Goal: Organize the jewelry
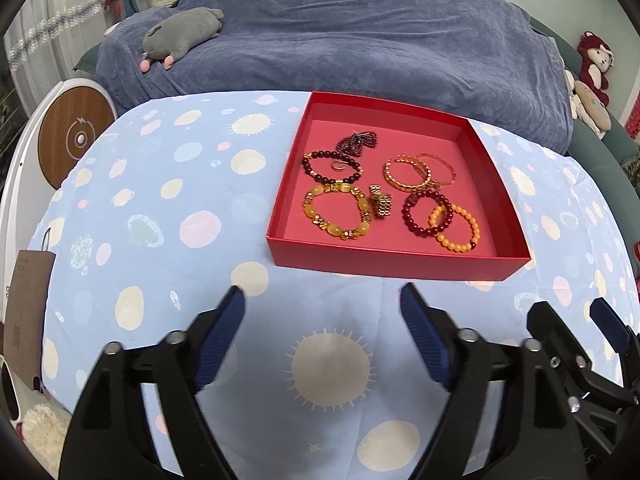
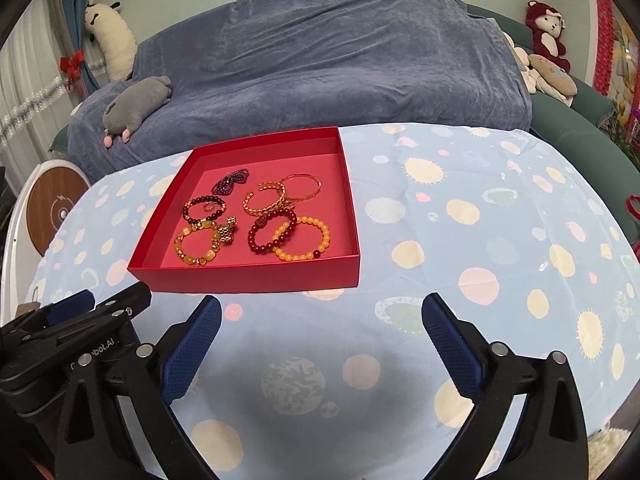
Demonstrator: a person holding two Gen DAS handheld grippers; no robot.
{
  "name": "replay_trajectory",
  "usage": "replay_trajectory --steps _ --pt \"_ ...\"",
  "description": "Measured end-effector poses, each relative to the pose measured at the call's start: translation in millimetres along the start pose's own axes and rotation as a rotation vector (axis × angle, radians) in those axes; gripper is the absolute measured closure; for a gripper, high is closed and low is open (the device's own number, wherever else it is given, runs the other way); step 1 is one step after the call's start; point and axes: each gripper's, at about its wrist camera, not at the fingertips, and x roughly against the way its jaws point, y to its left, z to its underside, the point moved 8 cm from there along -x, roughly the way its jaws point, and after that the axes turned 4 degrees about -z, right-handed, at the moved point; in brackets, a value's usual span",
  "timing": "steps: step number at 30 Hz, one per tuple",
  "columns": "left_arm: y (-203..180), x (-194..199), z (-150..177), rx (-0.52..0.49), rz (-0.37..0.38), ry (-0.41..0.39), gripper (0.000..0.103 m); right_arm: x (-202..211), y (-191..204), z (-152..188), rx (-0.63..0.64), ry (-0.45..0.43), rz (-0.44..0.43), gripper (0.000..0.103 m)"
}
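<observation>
A shallow red box (image 1: pixel 396 263) (image 2: pixel 248 279) sits on the patterned blue cloth. It holds several pieces: a yellow stone bracelet (image 1: pixel 335 212) (image 2: pixel 197 246), a dark bead bracelet (image 1: pixel 330 168), a gold watch band (image 1: pixel 380 201) (image 2: pixel 227 230), a dark red bead bracelet (image 1: pixel 427 214) (image 2: pixel 272 230), an orange bead bracelet (image 1: pixel 456 227) (image 2: pixel 302 239), gold bangles (image 1: pixel 418 171) (image 2: pixel 282 192) and a dark beaded bow (image 1: pixel 358 143) (image 2: pixel 231 180). My left gripper (image 1: pixel 322 294) is open and empty, just short of the box's near wall. My right gripper (image 2: pixel 320 306) is open and empty beside it, near the box's front right corner.
A sofa under a blue-grey throw (image 1: pixel 340 32) stands behind the table with a grey plush toy (image 1: pixel 182 34) on it. Red and cream plush toys (image 2: pixel 546 32) sit at the right. A round wooden-topped unit (image 1: pixel 74 136) stands at the left. The cloth (image 2: pixel 480 220) spreads right of the box.
</observation>
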Motion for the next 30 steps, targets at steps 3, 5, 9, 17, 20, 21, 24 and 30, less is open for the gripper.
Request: replay_trajectory --steps 3,5,9,17,20,21,24,30 --pt "1.3 0.4 -0.9 0.000 -0.007 -0.005 0.023 -1.0 0.1 0.2 0.004 0.006 0.003 0.006" --pt "2.0 -0.4 -0.9 0.004 -0.006 -0.002 0.022 -0.7 0.6 -0.5 0.009 0.003 0.006 0.006" --pt "4.8 0.0 -2.1 0.014 -0.016 -0.008 0.016 -0.3 1.3 -0.8 0.005 0.003 0.008 0.006" --pt "6.0 0.1 -1.5 0.018 -0.018 -0.006 0.013 -0.9 1.3 -1.2 0.002 0.003 0.010 0.006" --pt "6.5 0.4 -1.4 0.018 -0.017 -0.007 0.012 -1.1 1.1 -1.2 0.004 0.004 0.011 0.006" --pt "6.7 0.4 -1.3 0.017 -0.017 -0.007 0.012 -1.1 1.4 -1.0 0.004 0.005 0.011 0.006" --pt "6.8 0.5 -1.5 0.019 -0.019 -0.008 0.012 -1.0 1.5 -1.2 0.004 0.003 0.012 0.006" --pt "7.8 0.7 -1.0 0.019 -0.021 -0.009 0.011 -0.5 0.9 -0.9 0.005 0.003 0.014 0.006"
